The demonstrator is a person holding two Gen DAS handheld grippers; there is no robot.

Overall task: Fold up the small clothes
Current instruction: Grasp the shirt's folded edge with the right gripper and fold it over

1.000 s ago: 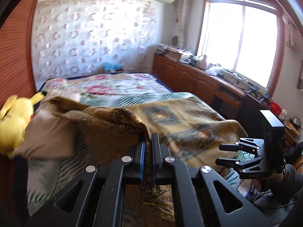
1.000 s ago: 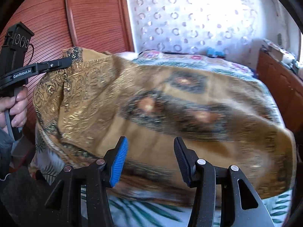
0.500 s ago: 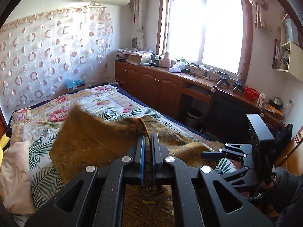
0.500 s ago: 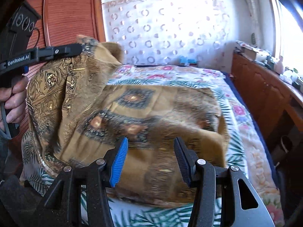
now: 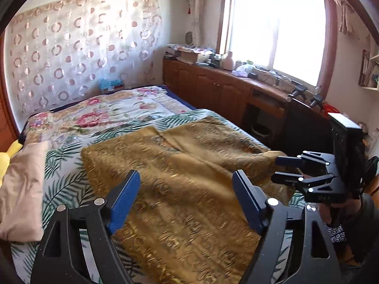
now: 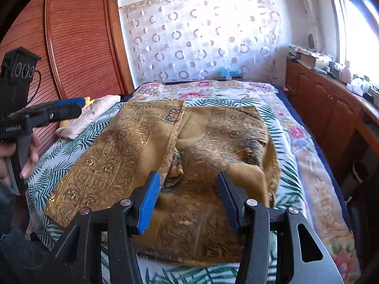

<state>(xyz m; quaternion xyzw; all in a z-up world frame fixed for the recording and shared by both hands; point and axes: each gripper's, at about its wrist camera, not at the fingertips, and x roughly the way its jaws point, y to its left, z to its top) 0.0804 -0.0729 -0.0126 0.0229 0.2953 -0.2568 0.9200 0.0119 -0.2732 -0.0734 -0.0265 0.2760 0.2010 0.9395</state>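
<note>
Gold patterned cloth (image 6: pixel 146 146) lying partly folded on the bed (image 6: pixel 305 146), left gripper (image 5: pixel 184 196) above it, jaws just opened wide with nothing between them, right gripper (image 6: pixel 188 194) half open and empty, pink pillow (image 5: pixel 21 189) beside the cloth.

Garment (image 6: pixel 165 156) on bed (image 6: pixel 305 161), pillow (image 6: pixel 90 116) beside.

The only lettering stands on the side of the left gripper (image 6: pixel 68 110) in the right wrist view: a small pale word on its black body near the handle, too blurred here to spell out. In the left wrist view a few faint marks sit on the lower body of the right gripper (image 5: pixel 281 169), also unreadable.
</note>
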